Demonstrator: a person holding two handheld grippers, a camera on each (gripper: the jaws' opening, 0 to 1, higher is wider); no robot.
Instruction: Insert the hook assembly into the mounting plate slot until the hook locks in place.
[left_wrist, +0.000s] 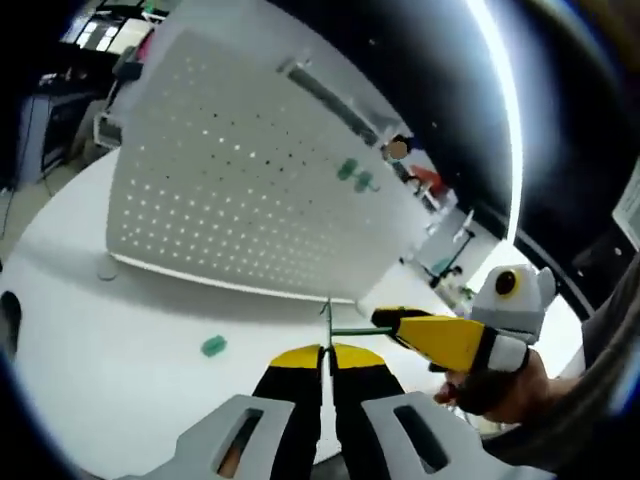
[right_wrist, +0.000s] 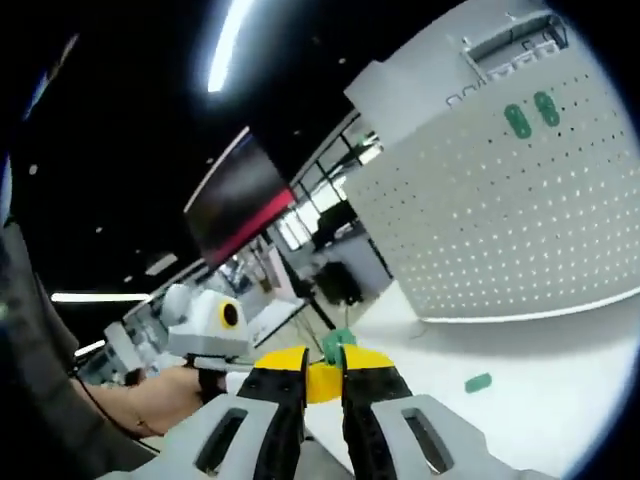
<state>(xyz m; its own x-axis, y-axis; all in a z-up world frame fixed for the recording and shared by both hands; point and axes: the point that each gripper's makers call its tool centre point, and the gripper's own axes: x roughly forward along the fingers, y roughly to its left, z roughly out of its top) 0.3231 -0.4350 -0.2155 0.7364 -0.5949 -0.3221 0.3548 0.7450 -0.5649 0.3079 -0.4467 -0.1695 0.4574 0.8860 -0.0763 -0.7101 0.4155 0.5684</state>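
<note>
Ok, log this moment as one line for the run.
left gripper shut on hook | right gripper shut on green piece | pegboard upright | green clip on table

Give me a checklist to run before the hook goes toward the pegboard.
1. Left gripper shut on the thin hook wire: ok.
2. Right gripper shut on the green hook piece: ok.
3. Hook wire joined to the green piece: cannot tell.
4. White pegboard upright on the table, in view: ok.
5. Two green pieces already on the board, apart from the target holes: cannot tell.
6. Loose green piece lying clear of the grippers: ok.
</note>
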